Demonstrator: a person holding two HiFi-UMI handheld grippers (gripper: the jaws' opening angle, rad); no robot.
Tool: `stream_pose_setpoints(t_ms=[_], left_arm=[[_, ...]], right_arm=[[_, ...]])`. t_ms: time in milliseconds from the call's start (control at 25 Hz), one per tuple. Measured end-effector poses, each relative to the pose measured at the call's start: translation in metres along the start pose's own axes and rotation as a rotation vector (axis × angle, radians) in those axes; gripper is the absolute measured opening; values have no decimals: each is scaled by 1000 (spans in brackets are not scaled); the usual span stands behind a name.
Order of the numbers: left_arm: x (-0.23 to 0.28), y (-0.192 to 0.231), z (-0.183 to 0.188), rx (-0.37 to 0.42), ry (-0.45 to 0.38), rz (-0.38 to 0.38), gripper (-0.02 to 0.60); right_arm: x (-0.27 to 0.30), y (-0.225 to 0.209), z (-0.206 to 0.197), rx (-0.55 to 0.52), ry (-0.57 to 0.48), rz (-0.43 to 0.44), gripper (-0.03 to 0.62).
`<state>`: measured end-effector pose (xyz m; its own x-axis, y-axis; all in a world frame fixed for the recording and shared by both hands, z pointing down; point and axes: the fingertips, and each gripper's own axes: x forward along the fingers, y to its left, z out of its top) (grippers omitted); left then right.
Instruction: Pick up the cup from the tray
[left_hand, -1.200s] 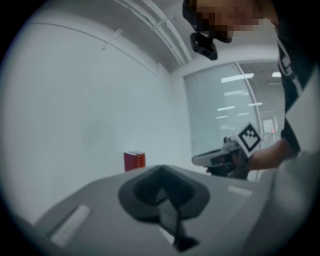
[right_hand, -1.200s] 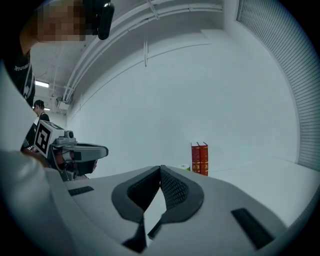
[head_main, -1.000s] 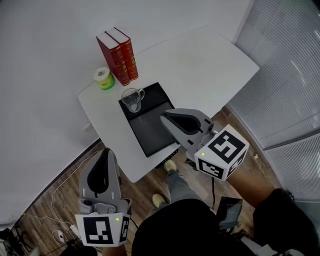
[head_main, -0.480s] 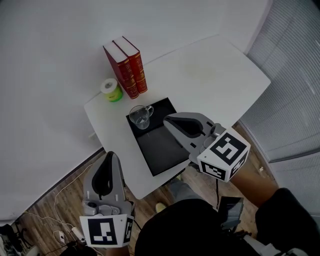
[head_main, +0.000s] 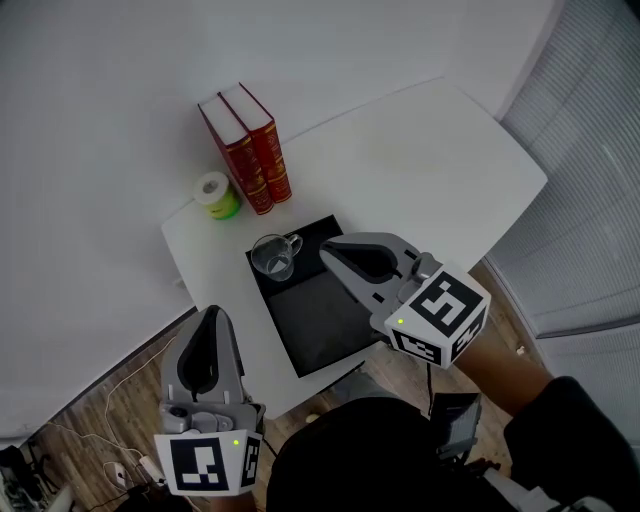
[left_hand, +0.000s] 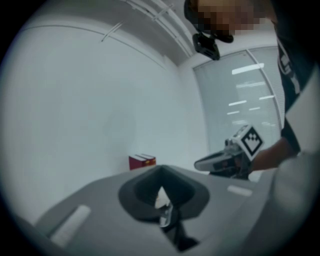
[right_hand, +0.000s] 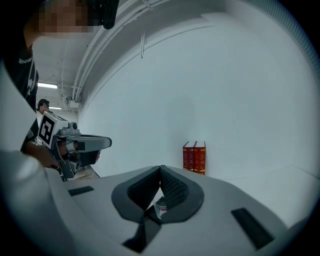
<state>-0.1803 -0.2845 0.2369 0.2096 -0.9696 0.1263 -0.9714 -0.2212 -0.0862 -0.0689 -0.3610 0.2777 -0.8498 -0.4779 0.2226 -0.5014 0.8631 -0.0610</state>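
The cup (head_main: 272, 257), a clear glass one with its handle turned to the right, is seen upright in the far left corner of the black tray (head_main: 325, 335), close to the rim; the tray is set on the white table (head_main: 420, 150), with two red books (head_main: 250, 150) and a green-and-white roll (head_main: 215, 192) beyond it. The right gripper (head_main: 330, 250) is held above the tray with its tip near the cup, and its jaws are closed together with nothing between them; the left gripper (head_main: 208, 320) is kept low, off the near edge of the table, and its jaws too appear closed and empty. If the jaws are not parted before the approach, the cup would likely be struck, not taken, and could be tipped or pushed against the rim; a grip on smooth glass could slip if it is set too high or off-centre; the handle could be caught by one jaw and the cup twisted; the tray itself might be dragged along.
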Motion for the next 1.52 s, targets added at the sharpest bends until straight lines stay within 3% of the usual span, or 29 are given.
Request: stream_pose_setpoints(t_ms=[680, 1520], left_arm=[[36, -18, -14, -5, 47, 67, 2], [40, 21, -77, -80, 155, 99, 2]], right_arm=[[11, -36, -43, -21, 64, 84, 14], [69, -48, -114, 62, 203, 69, 14]])
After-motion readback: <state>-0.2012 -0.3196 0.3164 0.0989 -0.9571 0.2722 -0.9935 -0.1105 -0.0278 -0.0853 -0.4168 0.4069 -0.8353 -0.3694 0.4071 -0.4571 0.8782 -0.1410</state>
